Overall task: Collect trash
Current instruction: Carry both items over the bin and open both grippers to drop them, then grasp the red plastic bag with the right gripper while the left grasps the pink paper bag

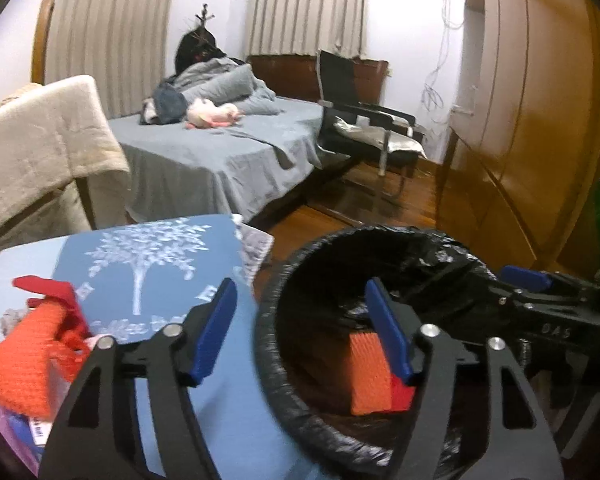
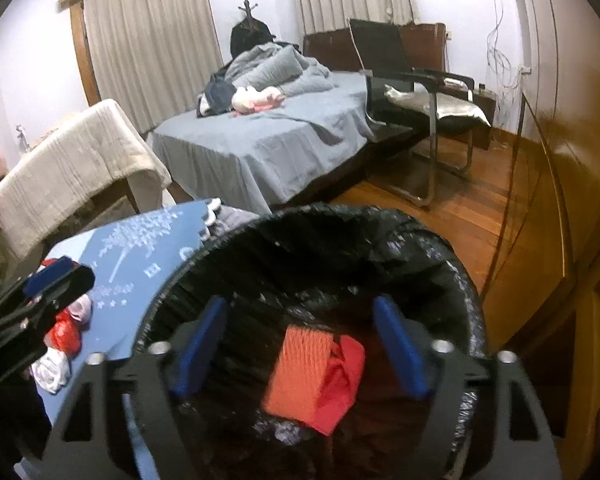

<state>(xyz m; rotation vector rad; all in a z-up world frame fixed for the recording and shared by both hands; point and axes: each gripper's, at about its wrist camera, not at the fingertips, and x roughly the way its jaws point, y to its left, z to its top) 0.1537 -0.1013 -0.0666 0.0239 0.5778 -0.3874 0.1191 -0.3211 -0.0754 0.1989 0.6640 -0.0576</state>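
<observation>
orange packet [image 2: 300, 372] in bin [image 2: 452, 264]; right gripper [image 2: 306, 344] wide, empty.

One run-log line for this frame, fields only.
left gripper: open, empty | right gripper: open over bin | orange-red wrapper: inside bin | more trash: on blue table

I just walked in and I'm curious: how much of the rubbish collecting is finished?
One orange and red wrapper already lies inside the black-lined round bin. Nothing is in hand: the right gripper hangs open above the bin, and the left gripper is open too. Left to do: the orange and red trash on the blue table.
</observation>
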